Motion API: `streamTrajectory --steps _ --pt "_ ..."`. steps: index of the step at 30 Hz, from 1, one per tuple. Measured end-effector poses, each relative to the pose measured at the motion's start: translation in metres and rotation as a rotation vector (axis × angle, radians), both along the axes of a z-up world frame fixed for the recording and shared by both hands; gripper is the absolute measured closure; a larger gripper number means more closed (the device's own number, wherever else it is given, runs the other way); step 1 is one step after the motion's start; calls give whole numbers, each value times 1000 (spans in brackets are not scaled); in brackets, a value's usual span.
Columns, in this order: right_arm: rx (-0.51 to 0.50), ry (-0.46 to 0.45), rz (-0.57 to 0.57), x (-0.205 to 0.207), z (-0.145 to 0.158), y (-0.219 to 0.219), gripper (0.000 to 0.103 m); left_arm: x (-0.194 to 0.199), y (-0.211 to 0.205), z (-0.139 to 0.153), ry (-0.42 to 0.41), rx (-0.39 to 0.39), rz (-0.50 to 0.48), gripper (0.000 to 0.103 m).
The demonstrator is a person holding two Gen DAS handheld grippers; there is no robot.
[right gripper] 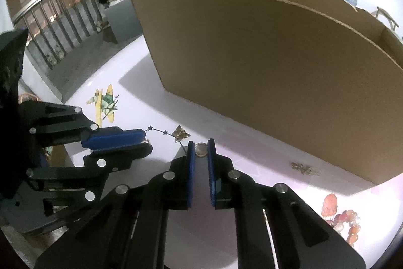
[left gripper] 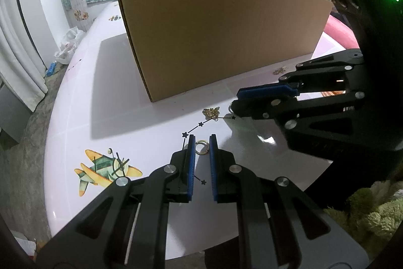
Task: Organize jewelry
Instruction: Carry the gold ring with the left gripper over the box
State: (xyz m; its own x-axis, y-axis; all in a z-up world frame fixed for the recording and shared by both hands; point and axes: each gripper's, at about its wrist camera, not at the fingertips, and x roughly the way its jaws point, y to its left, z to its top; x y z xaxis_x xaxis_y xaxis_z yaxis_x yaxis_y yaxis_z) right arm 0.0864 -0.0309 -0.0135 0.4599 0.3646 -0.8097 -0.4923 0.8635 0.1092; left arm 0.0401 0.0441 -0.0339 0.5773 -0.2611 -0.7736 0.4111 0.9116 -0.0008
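Your cardboard box (left gripper: 221, 37) stands open on the pale table (left gripper: 105, 82), and from both cameras you see only its outer wall; what lies inside is hidden, so I cannot tell how many pieces you have already put away. On the table in front of it, several pieces are left.

The largest is the orange bead bracelet (right gripper: 345, 218), lying near the table edge on the right side, well apart from both claws. Next come the gold butterfly piece (left gripper: 211, 112), lying between the two claws, and a small gold cluster (right gripper: 304, 168) close to the box wall.

The smallest pieces are two rings. Your left gripper (left gripper: 202, 143) has its blue pads narrow around a small gold ring (left gripper: 202, 146) at the tips, and they seem to be pressing on it. Your right gripper (right gripper: 201, 146) is also narrow, and it holds a second ring (right gripper: 201, 150) between its tips.

Both rings sit low, at the table surface. I judge the task is somewhere in the middle: two rings gripped but not lifted, and at least three more pieces to collect after these.
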Motion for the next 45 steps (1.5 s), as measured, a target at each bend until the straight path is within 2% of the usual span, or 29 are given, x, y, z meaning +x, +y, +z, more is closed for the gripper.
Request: streamTrajectory --steps 8,21,24,29,31,34,37,39,45 --pt "30 -25 -33 -8 13 -16 93 -1 1 3 -5 -5 0 93" --pt "88 -82 -75 -24 35 -32 93 -14 -4 28 -68 23 -5 93" --pt "115 -122 -79 -29 51 -39 93 -17 -5 45 -106 9 -17 93" --pt "193 -235 -108 -33 95 -58 93 -13 -9 90 -199 -63 -64 93" --pt "218 -286 -124 -31 112 -67 93 -7 -13 105 -242 -77 -84 93" --pt "238 -309 -152 -19 125 -80 93 10 -23 122 -277 -91 -110 93" --pt "239 -284 -184 6 129 -88 93 42 -39 127 -260 -78 -116 93" --pt "239 -220 -215 36 129 -93 93 60 -46 129 -226 -81 -118 93" --pt "240 -29 -290 116 119 -108 93 139 -70 125 -57 -65 -123 93"
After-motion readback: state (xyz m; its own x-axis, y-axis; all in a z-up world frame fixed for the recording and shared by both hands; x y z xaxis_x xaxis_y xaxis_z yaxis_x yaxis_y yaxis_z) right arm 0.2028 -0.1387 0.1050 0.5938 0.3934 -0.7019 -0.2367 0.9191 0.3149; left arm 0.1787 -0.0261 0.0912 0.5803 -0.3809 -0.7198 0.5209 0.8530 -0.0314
